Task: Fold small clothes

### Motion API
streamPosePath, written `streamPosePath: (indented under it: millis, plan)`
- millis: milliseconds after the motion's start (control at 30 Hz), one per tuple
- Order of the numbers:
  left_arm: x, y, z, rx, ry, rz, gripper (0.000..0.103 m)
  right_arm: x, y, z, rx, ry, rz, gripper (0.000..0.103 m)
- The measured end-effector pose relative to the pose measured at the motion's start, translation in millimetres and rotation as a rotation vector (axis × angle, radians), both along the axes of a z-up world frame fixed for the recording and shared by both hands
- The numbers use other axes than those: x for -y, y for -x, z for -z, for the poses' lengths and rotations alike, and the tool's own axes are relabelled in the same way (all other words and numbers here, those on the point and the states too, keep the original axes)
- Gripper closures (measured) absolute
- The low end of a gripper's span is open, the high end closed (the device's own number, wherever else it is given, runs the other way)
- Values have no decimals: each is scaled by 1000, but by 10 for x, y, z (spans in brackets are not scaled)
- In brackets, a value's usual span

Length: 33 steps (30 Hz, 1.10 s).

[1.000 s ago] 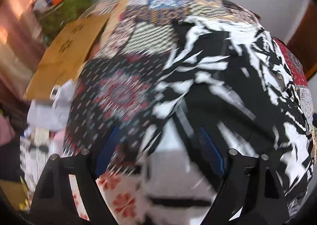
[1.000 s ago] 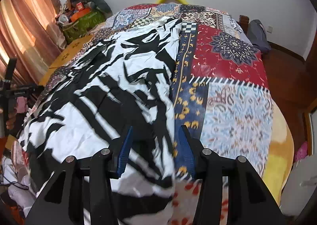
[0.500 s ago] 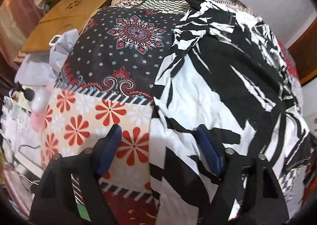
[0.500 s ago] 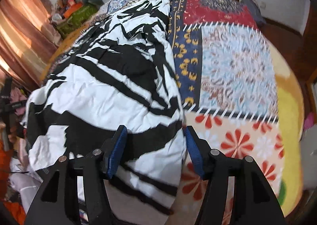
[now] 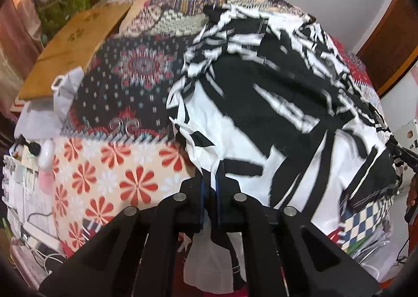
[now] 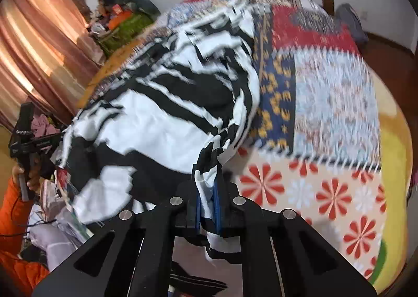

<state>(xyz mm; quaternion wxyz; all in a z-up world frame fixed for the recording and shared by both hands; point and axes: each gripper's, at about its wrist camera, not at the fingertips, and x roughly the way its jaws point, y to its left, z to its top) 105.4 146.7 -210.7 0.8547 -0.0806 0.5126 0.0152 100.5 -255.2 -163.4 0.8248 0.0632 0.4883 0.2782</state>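
Observation:
A black-and-white patterned garment (image 5: 274, 119) lies spread along a patchwork quilt (image 5: 125, 166) on a bed. My left gripper (image 5: 210, 182) is shut on the garment's near left corner, with cloth pinched between its blue pads. In the right wrist view the same garment (image 6: 162, 119) fills the left half. My right gripper (image 6: 207, 187) is shut on its near right corner, and a fold of white cloth bunches up between the pads and hangs below them. The other gripper (image 6: 24, 137) shows at the far left, held by a hand with an orange sleeve (image 6: 15, 231).
A wooden board (image 5: 75, 46) and a green bag of clutter (image 5: 70, 1) lie beyond the bed's left side. Cables and white items (image 5: 28, 205) sit at the near left. Pink curtains (image 6: 34, 43) hang on the left wall; a wooden door (image 5: 392, 43) stands right.
Both grippers closed from open onto the garment's near corners. The cloth between the pads now bunches and lifts. Both views shifted slightly and are blurred by motion.

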Motion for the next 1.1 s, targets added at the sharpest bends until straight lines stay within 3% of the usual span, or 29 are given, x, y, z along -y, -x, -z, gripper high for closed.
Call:
streamPosePath:
  millis: [267, 400, 567, 767, 867, 933, 1000, 1100]
  plan:
    - [-134, -251, -769, 203, -62, -61, 97, 45, -350, -571, 169, -25, 44, 97]
    - [-298, -580, -909, 233, -85, -109, 97, 73, -665, -680, 217, -6, 85, 97]
    - [-392, -1110, -730, 189, -112, -131, 97, 95, -1097, -583, 219, 25, 136, 97]
    - [-498, -1510, -145, 36, -67, -124, 96, 38, -1459, -199, 108, 61, 157, 93]
    - [-544, -1505, 23, -25, -24, -126, 89, 51, -1479, -85, 67, 98, 155, 84]
    - [-588, -1436, 25, -25, -14, -126, 78, 96, -1435, -97, 76, 109, 156, 72]
    - [-640, -1339, -23, -3, -12, -136, 56, 168, -1369, -146, 96, 107, 167, 62]
    - [-738, -1201, -80, 26, 13, -157, 50, 285, -1271, -217, 114, 90, 179, 60]
